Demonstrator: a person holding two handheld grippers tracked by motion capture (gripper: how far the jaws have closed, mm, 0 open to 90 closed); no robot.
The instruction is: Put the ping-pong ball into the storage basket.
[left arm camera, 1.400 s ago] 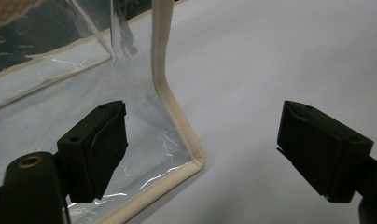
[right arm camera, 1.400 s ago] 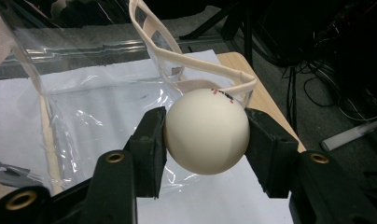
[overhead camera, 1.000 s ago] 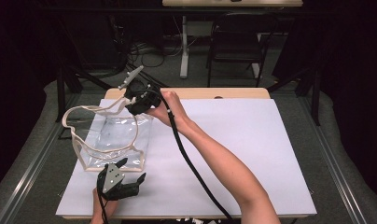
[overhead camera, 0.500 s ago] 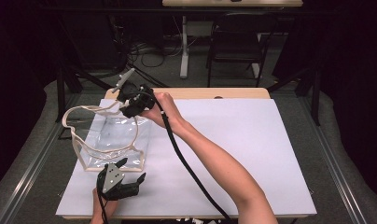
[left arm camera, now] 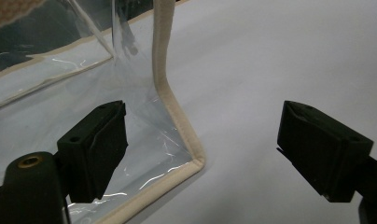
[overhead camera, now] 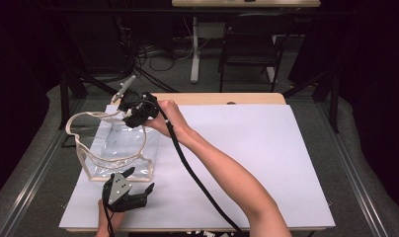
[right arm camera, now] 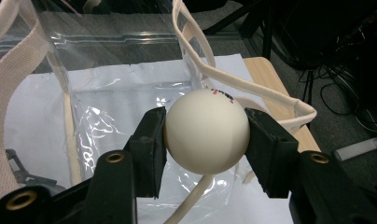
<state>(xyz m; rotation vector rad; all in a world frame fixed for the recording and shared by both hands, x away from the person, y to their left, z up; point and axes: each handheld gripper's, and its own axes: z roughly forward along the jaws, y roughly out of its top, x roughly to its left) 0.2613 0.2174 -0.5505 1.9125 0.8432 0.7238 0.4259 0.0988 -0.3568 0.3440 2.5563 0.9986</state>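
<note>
White ball (right arm camera: 206, 131) clamped between the right gripper (overhead camera: 134, 112) jaws, held above the mouth of the clear bag (overhead camera: 116, 148) at ten o'clock on the table (overhead camera: 247, 163). Picked up already; not yet dropped inside. Left gripper (left arm camera: 200, 149) spread wide around the bag's near corner, holding nothing.

Right gripper (right arm camera: 206, 140) jaws clamped, arm outstretched; left gripper (left arm camera: 203, 154) jaws wide apart, low.
</note>
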